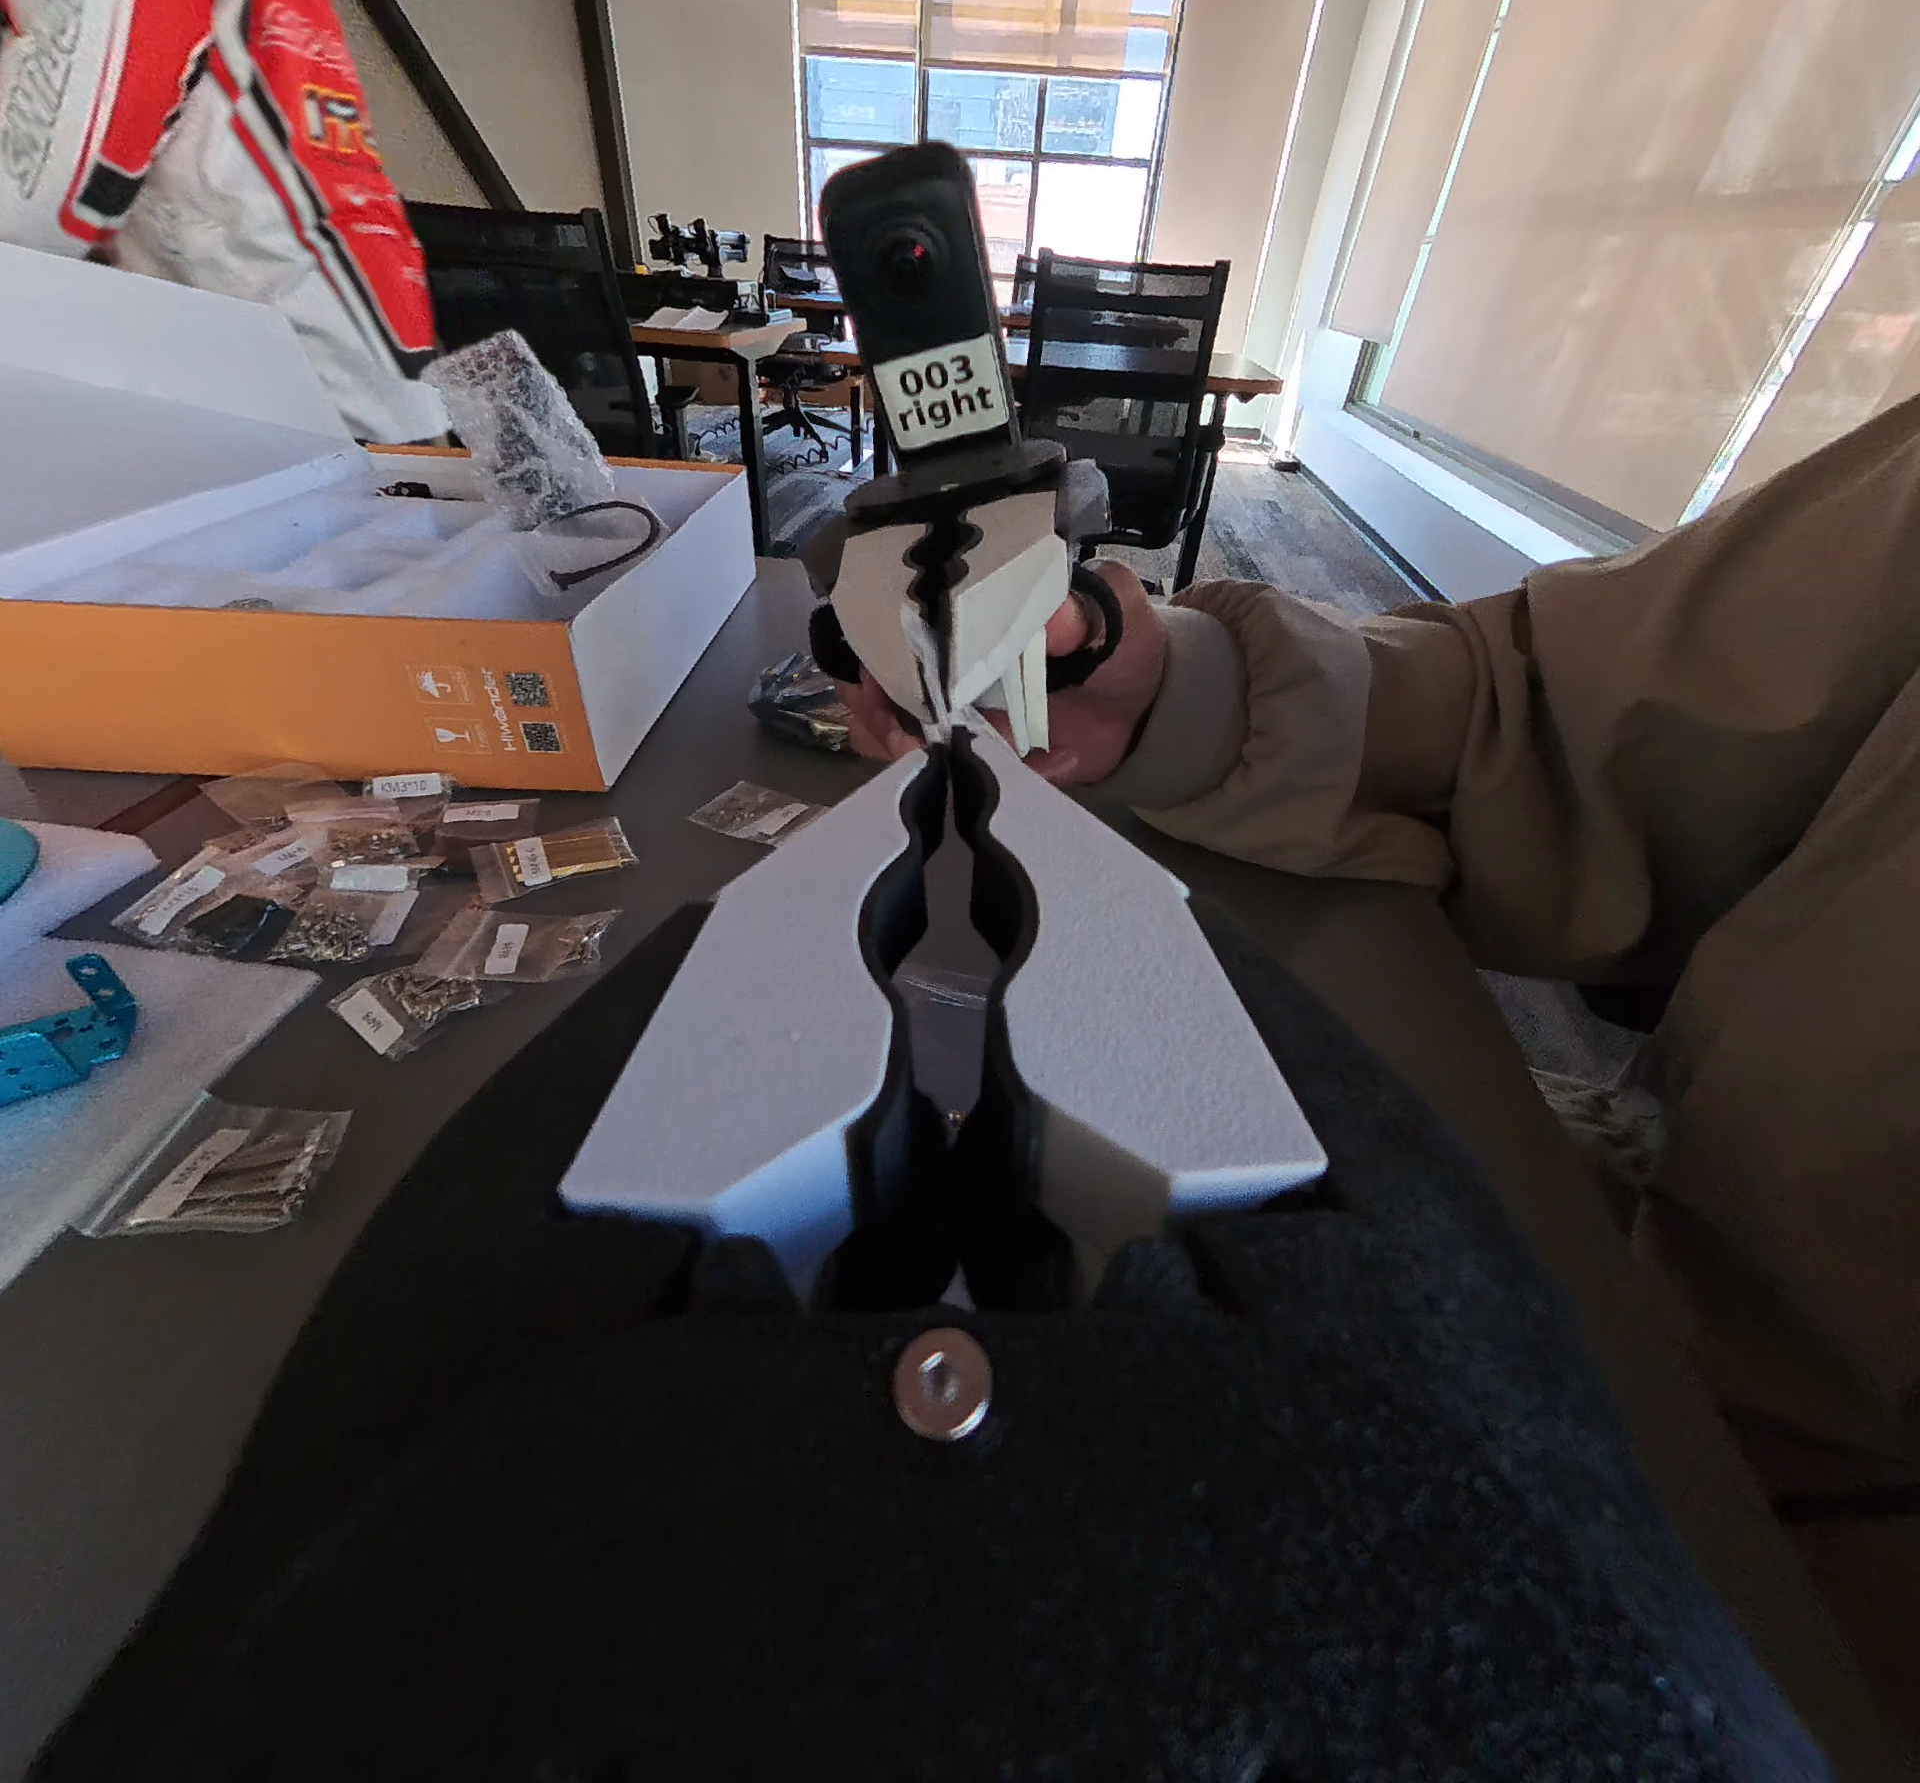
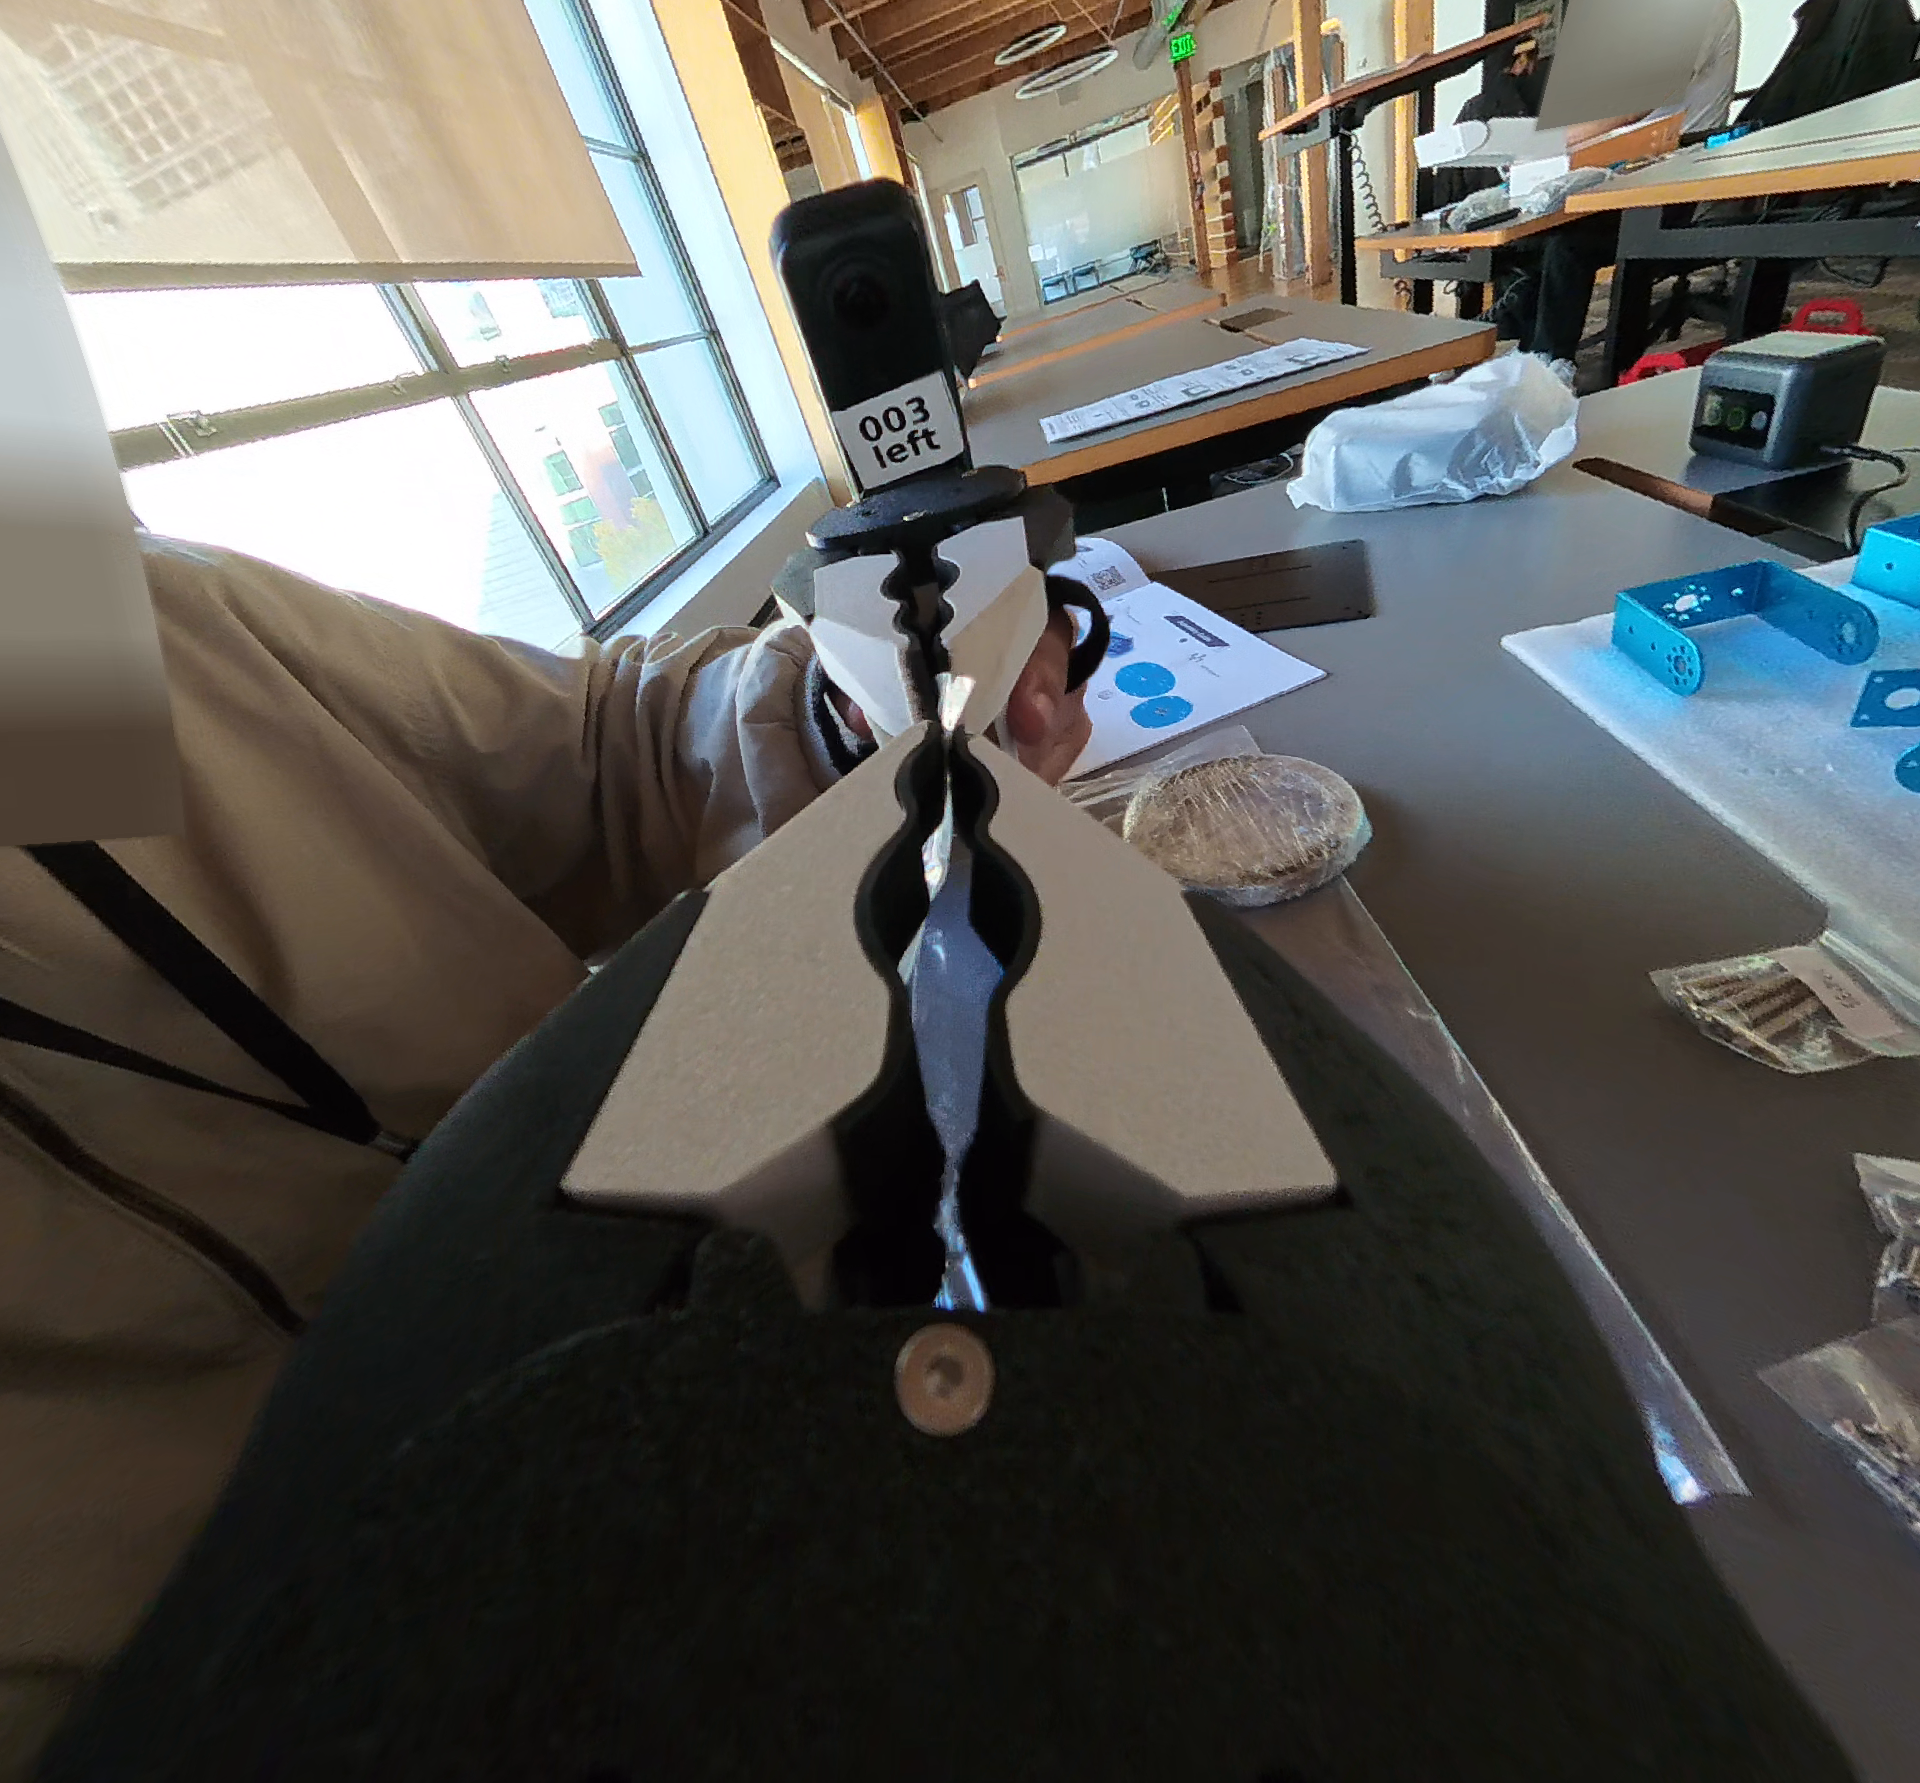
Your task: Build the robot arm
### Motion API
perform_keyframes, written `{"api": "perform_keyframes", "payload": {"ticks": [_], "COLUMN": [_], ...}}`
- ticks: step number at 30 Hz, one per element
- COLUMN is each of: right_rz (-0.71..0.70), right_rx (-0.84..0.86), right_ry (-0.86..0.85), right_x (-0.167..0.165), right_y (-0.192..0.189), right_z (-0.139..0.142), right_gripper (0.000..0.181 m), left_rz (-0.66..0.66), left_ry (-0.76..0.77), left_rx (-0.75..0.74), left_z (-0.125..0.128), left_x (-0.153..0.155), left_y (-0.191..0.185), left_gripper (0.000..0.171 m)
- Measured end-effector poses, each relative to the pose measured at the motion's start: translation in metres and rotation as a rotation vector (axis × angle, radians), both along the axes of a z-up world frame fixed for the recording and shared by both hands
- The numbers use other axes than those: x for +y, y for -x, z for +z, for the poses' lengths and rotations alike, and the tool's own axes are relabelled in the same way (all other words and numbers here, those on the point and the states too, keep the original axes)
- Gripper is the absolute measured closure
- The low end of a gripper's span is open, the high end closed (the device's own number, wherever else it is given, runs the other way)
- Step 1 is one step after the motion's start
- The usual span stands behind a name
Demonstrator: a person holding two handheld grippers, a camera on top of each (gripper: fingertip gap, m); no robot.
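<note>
My left gripper (image 1: 948,759) and my right gripper (image 2: 940,744) point at each other, tip to tip, above a grey table (image 2: 1507,798). Both are shut on one thin clear plastic bag. In the right wrist view the bag (image 2: 951,1006) runs as a strip between my right fingers, and its tip sticks out by the left gripper (image 2: 951,694). In the left wrist view a crinkled bit of the bag (image 1: 932,686) shows in the right gripper (image 1: 938,715). A hand in a tan sleeve (image 1: 1455,746) holds each gripper.
An open orange and white box (image 1: 312,694) stands at the left, with several small bags of screws (image 1: 416,902) in front. Blue metal brackets (image 2: 1745,621) lie on white foam. A leaflet (image 2: 1174,673), a wrapped round disc (image 2: 1247,829) and a white plastic bag (image 2: 1444,445) lie beyond. Only a small space, under 4 cm, lies between the two pairs of fingers. The wrapped round disc (image 2: 1247,829) is about 20 centimetres from both grippers' fingertips.
</note>
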State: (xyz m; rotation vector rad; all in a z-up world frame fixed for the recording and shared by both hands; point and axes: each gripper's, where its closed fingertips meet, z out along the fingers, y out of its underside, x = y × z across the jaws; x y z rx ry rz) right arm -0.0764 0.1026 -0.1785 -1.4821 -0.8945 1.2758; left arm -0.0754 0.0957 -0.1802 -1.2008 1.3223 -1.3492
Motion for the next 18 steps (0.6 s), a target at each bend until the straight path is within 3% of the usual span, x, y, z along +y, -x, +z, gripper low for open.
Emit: {"api": "perform_keyframes", "payload": {"ticks": [5, 18], "right_rz": [-0.002, 0.016], "right_rx": [-0.046, -0.127], "right_ry": [-0.036, 0.079], "right_x": [-0.004, -0.005], "right_y": [0.002, 0.008], "right_z": [0.001, -0.022], "right_gripper": [0.181, 0.181], "left_rz": [-0.010, -0.017], "left_ry": [-0.045, -0.110], "left_rx": [0.029, 0.126], "left_z": [0.000, -0.024], "left_x": [-0.003, -0.005], "left_y": [0.002, -0.002], "left_gripper": [0.171, 0.171]}}
